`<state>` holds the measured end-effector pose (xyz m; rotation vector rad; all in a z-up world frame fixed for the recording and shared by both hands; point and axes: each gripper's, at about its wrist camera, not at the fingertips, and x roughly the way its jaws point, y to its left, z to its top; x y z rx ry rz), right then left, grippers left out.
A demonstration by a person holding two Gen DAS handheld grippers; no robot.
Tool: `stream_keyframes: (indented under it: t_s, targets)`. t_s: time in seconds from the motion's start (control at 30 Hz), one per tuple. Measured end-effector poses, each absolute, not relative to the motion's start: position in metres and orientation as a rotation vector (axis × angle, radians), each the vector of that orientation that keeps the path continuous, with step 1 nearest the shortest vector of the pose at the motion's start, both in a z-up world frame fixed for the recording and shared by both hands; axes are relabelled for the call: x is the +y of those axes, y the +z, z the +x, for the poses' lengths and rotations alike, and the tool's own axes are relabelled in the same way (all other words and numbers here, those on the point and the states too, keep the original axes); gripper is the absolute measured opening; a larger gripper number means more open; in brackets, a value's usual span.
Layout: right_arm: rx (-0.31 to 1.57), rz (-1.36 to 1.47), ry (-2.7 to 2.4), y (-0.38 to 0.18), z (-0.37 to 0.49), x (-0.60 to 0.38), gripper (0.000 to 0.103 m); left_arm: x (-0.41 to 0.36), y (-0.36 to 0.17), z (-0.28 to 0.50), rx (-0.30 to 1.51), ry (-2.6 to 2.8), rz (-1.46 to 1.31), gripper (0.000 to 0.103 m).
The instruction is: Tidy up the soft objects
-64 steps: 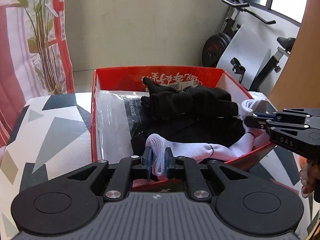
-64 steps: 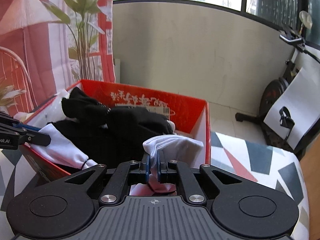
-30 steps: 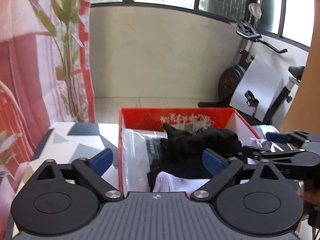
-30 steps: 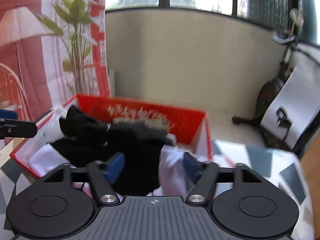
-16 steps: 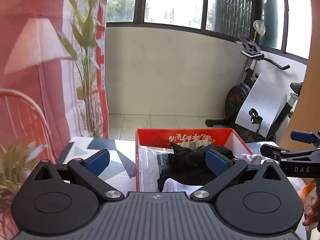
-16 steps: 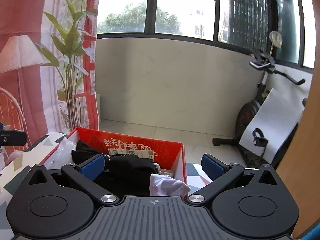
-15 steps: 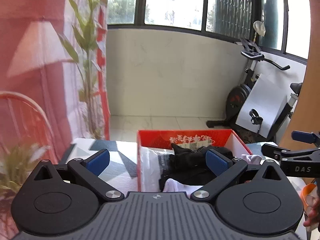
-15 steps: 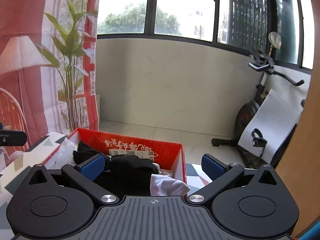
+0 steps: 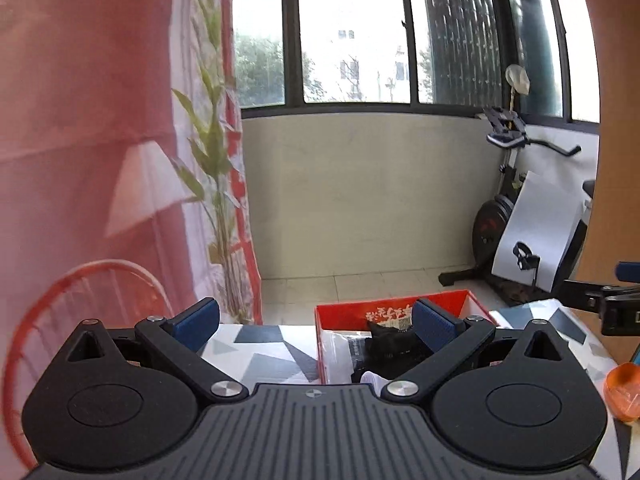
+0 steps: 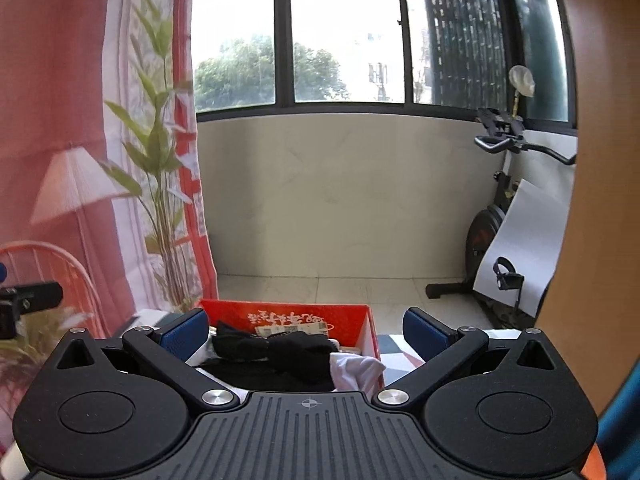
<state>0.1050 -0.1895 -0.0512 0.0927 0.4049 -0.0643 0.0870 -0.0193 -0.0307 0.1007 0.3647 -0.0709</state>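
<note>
Faint printing on a red box, none of it legible.
Inside the far wall of the red box (image 10: pixel 296 314): a row of white brush-style characters, too small and blurred to make out. Below them, a pale label (image 10: pixel 294 330) with dark print, equally unreadable. Same white characters visible on the box wall from the left wrist view, again illegible.

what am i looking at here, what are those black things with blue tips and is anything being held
Each picture comes from a camera on a hand-held grabbing tool, one in each of a person's hands. The black arms with blue pads are the left tool and the right tool, both wide open and holding nothing; the right one's jaws have just opened. Beyond them, on a table with a grey and white geometric cloth, sits a red cardboard box holding black fabric items and a white sock.
</note>
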Motion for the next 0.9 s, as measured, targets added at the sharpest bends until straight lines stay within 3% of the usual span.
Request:
stream_keyframes:
  t_s: [0.37,0.9]
  targets:
    - [0.32,0.026,-0.167,0.008,0.015,-0.165,0.103,0.0,0.011,0.013,0.285,-0.037,0.086,0.103]
    - [0.32,0.052,-0.223,0.022,-0.039,-0.164,0.103,0.009,0.024,-0.021,0.257,-0.043,0.083,0.103]
